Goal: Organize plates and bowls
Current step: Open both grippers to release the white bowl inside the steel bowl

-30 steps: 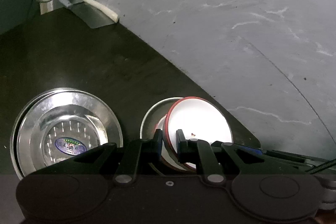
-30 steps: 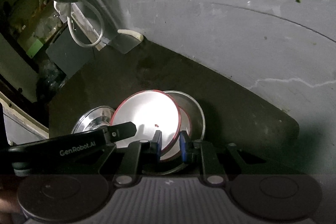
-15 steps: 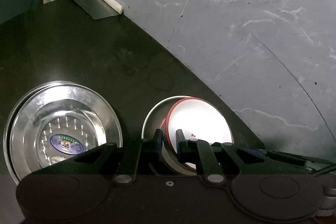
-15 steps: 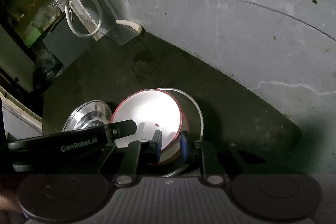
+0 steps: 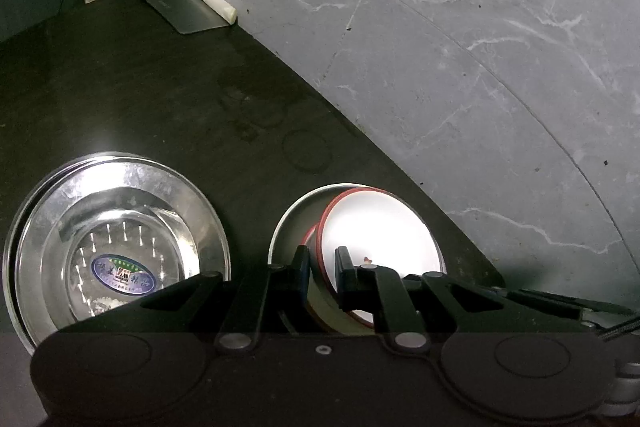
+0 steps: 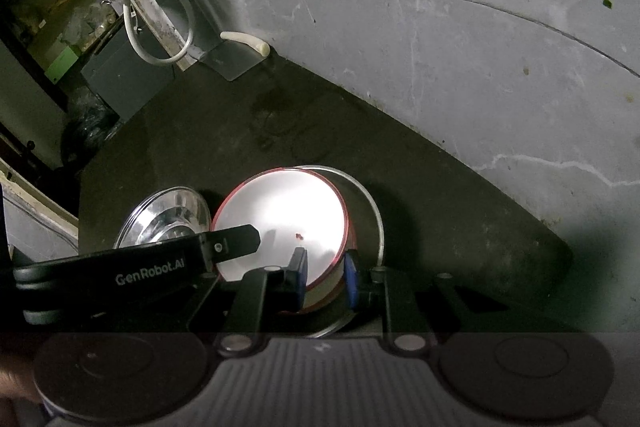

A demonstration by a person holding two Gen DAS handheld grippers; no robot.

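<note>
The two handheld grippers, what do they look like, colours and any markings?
The left gripper is black, with flat linkage arms, silver pivot pins and round housings. The right gripper has blue pads and a ribbed grey housing. White GenRobot.AI lettering marks the left one.

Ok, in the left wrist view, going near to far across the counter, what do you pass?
Left gripper, shut on the red-rimmed bowl → ring-shaped stain → cleaver at the wall.
</note>
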